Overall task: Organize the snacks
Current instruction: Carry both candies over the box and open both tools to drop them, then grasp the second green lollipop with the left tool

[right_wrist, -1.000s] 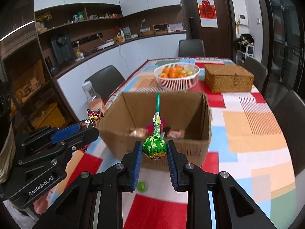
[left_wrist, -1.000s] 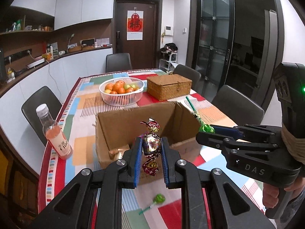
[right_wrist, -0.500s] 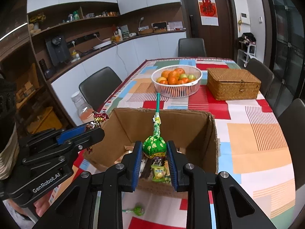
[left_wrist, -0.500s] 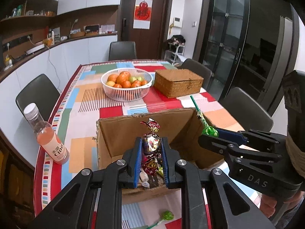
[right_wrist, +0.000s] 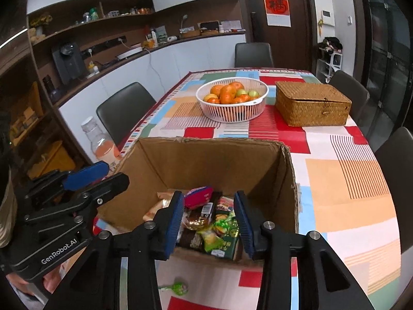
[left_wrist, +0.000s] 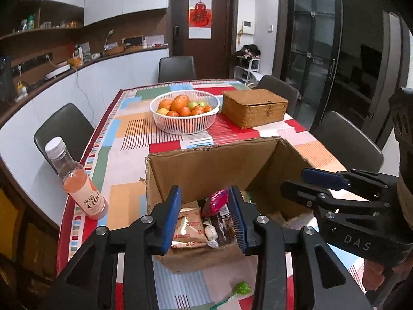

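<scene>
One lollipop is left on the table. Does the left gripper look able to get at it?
Probably yes: the left gripper is open and empty, and the green lollipop lies uncovered in front of the box.

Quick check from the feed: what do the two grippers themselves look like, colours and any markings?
Both are matte black linkage frames with silver pivot bolts and ribbed blue finger pads. The left gripper reads "GenRobot.AI" on its side in the right view; the right gripper reads "DAS" in the left view. No cables show.

Brown cardboard box [left_wrist: 206,165], blue gripper pads [left_wrist: 171,219], white basket [left_wrist: 184,121] of orange and green fruit, tan wicker box [left_wrist: 254,107], patchwork red, orange, blue, white striped tablecloth [right_wrist: 343,180], green lollipop [left_wrist: 241,288], pink drink bottle [left_wrist: 77,180].
</scene>
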Demonstrator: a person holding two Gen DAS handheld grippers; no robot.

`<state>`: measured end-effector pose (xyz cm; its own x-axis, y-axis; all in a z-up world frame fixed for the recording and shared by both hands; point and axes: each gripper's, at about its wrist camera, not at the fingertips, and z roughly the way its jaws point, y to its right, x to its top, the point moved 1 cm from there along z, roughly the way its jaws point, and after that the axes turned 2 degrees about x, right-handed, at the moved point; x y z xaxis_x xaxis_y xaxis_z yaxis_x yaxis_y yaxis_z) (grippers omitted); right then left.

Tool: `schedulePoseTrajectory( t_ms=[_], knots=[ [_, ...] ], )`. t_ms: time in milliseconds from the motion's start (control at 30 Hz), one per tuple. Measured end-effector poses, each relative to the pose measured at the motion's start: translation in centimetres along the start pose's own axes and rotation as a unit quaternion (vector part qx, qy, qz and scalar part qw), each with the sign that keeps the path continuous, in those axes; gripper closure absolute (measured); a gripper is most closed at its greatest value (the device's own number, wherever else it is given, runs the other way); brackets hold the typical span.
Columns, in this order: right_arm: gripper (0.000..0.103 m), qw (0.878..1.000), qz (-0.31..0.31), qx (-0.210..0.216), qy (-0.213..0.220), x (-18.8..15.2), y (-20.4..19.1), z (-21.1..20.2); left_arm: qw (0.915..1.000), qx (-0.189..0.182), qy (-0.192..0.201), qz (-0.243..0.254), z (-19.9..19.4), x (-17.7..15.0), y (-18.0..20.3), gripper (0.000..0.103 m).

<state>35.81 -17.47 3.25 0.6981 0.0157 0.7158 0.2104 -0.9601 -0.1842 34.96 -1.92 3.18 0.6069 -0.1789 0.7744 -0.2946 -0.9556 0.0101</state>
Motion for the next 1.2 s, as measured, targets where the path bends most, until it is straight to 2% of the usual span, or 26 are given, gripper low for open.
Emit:
schedulePoseTrajectory(
  t_ms=[200,267,300,533,900,1200],
  knots=[
    [0.062,1.0,-0.007,0.003,0.016,-1.3,-0.7,-2.4,0.9998,-0.003,0.018,0.011,-2.7,-1.2,0.9,0.066],
    [0.059,1.0,-0.008,0.003,0.019,-1.7,-0.9,-3.0,0.9997,-0.002,0.02,0.014,-3.2,-1.6,1.2,0.065],
    [0.055,1.0,-0.008,0.003,0.021,-2.1,-1.0,-3.4,0.9997,-0.004,0.02,0.015,-3.4,-1.8,1.2,0.066],
    [0.055,1.0,-0.007,-0.006,0.017,-4.5,-1.1,-4.2,0.9998,-0.008,0.003,0.02,-3.8,-4.3,1.7,0.065],
    [0.055,0.999,0.017,-0.011,-0.031,-9.0,-0.1,-3.2,0.9973,-0.033,-0.06,0.027,-1.4,-9.0,2.7,0.063],
    [0.055,0.996,0.034,-0.023,-0.084,-12.6,1.2,-1.0,0.9908,-0.049,-0.122,0.032,2.2,-12.6,3.8,0.063]
  ],
)
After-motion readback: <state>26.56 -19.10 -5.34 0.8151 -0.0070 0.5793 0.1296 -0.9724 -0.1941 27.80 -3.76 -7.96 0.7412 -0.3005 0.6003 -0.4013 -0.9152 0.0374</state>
